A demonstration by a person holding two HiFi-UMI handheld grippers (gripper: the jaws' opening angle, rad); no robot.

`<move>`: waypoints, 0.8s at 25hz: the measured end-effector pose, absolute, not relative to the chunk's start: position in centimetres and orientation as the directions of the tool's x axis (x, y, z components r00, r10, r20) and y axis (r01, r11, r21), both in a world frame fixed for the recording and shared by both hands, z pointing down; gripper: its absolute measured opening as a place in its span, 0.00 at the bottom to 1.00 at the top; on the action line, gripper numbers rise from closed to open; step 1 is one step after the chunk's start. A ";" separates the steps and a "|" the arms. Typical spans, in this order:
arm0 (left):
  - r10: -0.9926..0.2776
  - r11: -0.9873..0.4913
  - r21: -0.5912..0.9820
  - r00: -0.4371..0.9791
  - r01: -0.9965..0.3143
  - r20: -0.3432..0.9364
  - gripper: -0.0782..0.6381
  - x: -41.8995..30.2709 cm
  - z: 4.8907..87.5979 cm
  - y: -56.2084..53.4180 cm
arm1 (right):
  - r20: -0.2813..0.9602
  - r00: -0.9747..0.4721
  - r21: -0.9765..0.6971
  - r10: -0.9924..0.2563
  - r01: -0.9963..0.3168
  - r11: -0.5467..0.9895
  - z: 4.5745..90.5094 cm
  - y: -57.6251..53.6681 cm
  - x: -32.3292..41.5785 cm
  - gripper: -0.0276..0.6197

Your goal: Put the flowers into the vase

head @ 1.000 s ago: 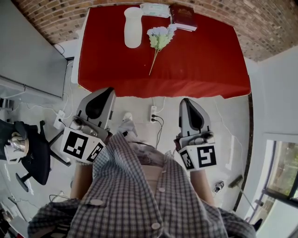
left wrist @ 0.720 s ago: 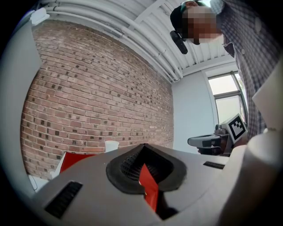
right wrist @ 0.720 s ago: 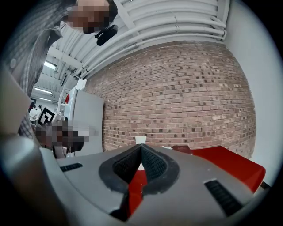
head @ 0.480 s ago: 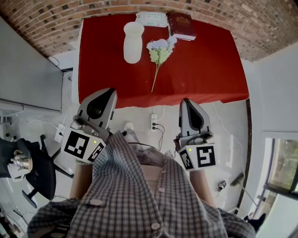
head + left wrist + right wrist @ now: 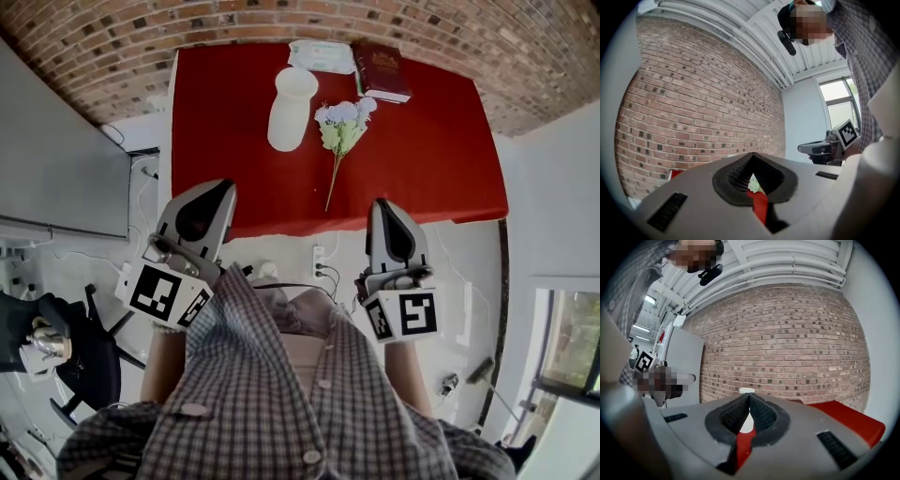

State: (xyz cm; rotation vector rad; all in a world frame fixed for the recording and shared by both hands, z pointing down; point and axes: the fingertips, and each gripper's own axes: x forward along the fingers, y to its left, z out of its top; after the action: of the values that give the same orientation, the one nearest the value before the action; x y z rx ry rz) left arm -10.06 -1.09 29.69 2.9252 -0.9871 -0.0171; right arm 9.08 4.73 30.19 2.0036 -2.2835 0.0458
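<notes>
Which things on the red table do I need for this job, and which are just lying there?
For the job:
white vase
bunch of flowers, lying beside the vase

Just lying about:
dark red book
white packet

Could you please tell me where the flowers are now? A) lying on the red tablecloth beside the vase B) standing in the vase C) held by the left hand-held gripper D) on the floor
A: the flowers lie flat on the red tablecloth, just right of the white vase in the head view.
</notes>
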 end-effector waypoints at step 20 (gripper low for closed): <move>-0.606 -0.793 0.067 0.795 -0.606 0.024 0.12 -10.4 31.3 -4.4 | 0.181 -0.130 0.069 -0.975 -0.987 0.144 31.6 0.8 8.3 0.05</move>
State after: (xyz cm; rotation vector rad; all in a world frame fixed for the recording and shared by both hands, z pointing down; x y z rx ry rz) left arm -10.42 -4.36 31.28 2.9085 -0.9834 0.0022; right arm 8.32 0.81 31.63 1.9409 -2.2313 0.0996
